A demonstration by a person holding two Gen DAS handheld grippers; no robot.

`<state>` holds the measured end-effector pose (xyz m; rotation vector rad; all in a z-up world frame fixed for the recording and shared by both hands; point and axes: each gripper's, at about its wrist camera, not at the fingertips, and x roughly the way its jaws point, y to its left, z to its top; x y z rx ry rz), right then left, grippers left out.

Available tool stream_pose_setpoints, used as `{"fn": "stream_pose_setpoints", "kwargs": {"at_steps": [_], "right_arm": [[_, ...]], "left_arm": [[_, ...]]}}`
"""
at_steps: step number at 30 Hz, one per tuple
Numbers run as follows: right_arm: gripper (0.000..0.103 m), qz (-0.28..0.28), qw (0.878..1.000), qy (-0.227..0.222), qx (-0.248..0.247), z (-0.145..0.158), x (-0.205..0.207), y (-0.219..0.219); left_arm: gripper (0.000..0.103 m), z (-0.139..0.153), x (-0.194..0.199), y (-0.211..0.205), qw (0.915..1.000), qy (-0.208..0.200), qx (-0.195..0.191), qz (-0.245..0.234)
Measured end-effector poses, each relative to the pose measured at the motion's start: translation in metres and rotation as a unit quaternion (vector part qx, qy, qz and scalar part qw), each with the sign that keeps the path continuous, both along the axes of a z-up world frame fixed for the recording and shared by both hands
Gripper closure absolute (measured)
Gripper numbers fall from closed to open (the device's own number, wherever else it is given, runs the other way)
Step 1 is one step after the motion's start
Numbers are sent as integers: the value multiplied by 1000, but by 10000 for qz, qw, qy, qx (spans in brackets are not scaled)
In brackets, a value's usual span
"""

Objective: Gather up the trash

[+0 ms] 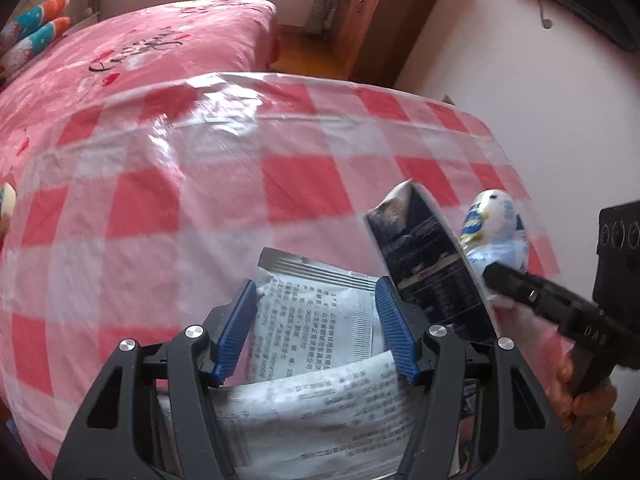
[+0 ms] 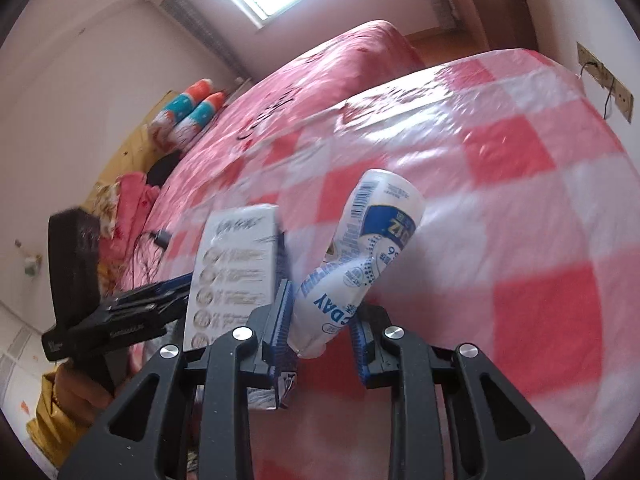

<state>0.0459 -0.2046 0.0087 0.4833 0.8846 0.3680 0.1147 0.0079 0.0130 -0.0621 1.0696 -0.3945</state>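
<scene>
My left gripper (image 1: 317, 284) is shut on a silver-white printed wrapper (image 1: 316, 320) that spans the gap between its blue pads. A flat carton (image 1: 428, 268), dark on one face, leans against the outside of its right finger; whether it is gripped too I cannot tell. In the right wrist view the same carton (image 2: 236, 272) shows a white face with round icons, beside the left gripper (image 2: 176, 284). My right gripper (image 2: 320, 300) is shut on a crumpled white-and-blue bottle (image 2: 372, 240), held above the red-checked tablecloth (image 2: 520, 200). The bottle (image 1: 496, 228) and right gripper (image 1: 500, 276) show at the right of the left wrist view.
The checked plastic cloth (image 1: 260, 184) covers a table next to a pink bed (image 1: 160, 40) with colourful pillows (image 1: 40, 28). A wooden cabinet (image 1: 372, 8) stands behind. A dark charger with cable (image 2: 162, 236) lies at the cloth's left edge. A person's hand (image 2: 80, 396) holds the left gripper.
</scene>
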Motion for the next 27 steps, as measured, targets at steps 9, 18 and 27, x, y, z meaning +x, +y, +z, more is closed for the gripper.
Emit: {"fn": "stream_pose_setpoints", "kwargs": {"at_steps": [9, 18, 27], "right_arm": [[76, -37, 9985, -529, 110, 19, -64, 19], [76, 271, 9977, -555, 285, 12, -112, 39], [76, 621, 9962, -496, 362, 12, -140, 54]], "left_arm": [[40, 32, -47, 33, 9957, -634, -659, 172], [31, 52, -134, 68, 9936, -1001, -502, -151], [31, 12, -180, 67, 9957, -706, 46, -602]]}}
